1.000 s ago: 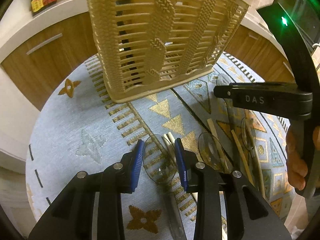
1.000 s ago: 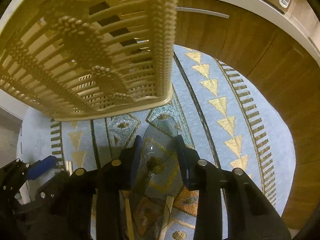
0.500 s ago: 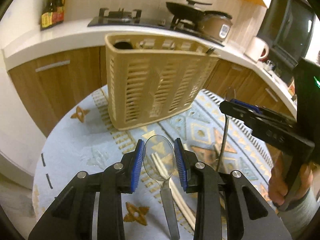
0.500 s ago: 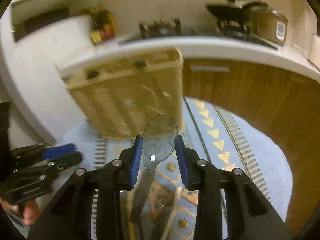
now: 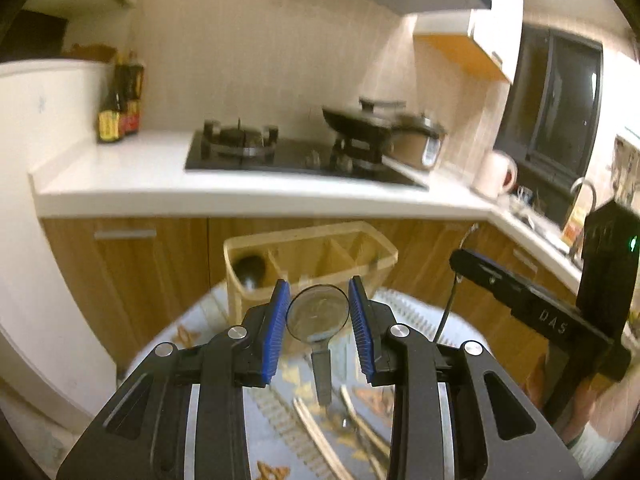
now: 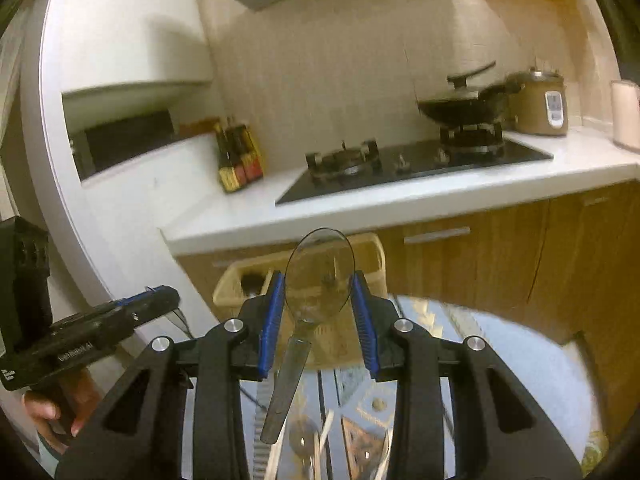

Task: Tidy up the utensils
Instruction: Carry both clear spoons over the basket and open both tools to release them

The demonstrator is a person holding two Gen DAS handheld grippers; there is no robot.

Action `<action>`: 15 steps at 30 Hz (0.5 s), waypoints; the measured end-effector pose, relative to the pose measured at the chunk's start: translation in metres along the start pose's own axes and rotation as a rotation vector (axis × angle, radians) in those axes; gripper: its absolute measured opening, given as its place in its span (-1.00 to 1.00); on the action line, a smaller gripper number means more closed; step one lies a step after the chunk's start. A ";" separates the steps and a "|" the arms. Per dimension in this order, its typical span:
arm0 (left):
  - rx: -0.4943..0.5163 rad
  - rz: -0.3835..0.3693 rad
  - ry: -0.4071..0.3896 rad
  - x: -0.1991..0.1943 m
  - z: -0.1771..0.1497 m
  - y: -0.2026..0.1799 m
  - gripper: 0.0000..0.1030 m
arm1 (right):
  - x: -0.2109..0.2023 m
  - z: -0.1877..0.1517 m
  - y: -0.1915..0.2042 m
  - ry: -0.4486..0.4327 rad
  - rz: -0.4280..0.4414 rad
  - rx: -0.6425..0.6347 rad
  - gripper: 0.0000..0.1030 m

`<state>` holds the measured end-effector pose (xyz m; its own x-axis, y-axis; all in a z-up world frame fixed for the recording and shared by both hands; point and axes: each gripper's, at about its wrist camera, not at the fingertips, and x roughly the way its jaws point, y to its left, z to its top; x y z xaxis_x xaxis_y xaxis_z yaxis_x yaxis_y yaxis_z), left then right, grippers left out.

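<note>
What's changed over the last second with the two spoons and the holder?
Both grippers rose from the tablecloth, each lifting a clear plastic spoon: left gripper with its spoon, right gripper with its spoon. Both views now look down into the beige utensil holder. Unchanged: jaws clamped on the spoon bowls, holder in place, chopsticks lying on the cloth.

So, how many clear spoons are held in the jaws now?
2. One spoon is in the left gripper; another spoon is in the right gripper. Others on the table may be hidden.

White counter (image 5: pixel 168 184), wood cabinets (image 6: pixel 520 248) (tiled wall (image 5: pixel 260 60))
</note>
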<state>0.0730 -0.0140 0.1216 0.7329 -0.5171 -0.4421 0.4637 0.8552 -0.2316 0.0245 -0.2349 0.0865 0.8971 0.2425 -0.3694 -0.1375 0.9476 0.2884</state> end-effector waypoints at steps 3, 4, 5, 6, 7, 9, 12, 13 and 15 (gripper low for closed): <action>-0.005 -0.004 -0.059 -0.008 0.022 -0.001 -0.44 | -0.008 0.022 0.006 -0.077 -0.014 -0.018 -0.40; -0.005 -0.009 -0.081 -0.011 0.032 -0.002 -0.44 | -0.011 0.028 0.008 -0.093 -0.017 -0.018 -0.40; -0.007 -0.011 -0.097 -0.013 0.038 -0.001 -0.44 | -0.012 0.036 0.009 -0.117 -0.022 -0.019 -0.40; -0.008 -0.013 -0.113 -0.015 0.044 -0.002 -0.44 | -0.014 0.040 0.010 -0.133 -0.026 -0.020 -0.40; -0.009 -0.014 -0.130 -0.018 0.049 -0.004 -0.44 | -0.014 0.047 0.011 -0.159 -0.037 -0.026 -0.40; -0.012 -0.011 -0.172 -0.021 0.061 -0.006 -0.44 | -0.014 0.059 0.012 -0.199 -0.062 -0.038 -0.40; -0.007 0.001 -0.214 -0.018 0.073 -0.009 -0.44 | -0.007 0.073 0.011 -0.247 -0.096 -0.046 -0.40; -0.005 0.005 -0.222 -0.015 0.075 -0.010 -0.44 | -0.003 0.077 0.011 -0.268 -0.118 -0.054 -0.40; -0.004 0.024 -0.238 -0.008 0.078 -0.010 -0.44 | 0.005 0.081 0.010 -0.300 -0.156 -0.069 -0.40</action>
<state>0.1013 -0.0218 0.1946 0.8407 -0.4900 -0.2304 0.4431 0.8671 -0.2274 0.0613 -0.2414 0.1586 0.9916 0.0317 -0.1254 -0.0080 0.9827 0.1852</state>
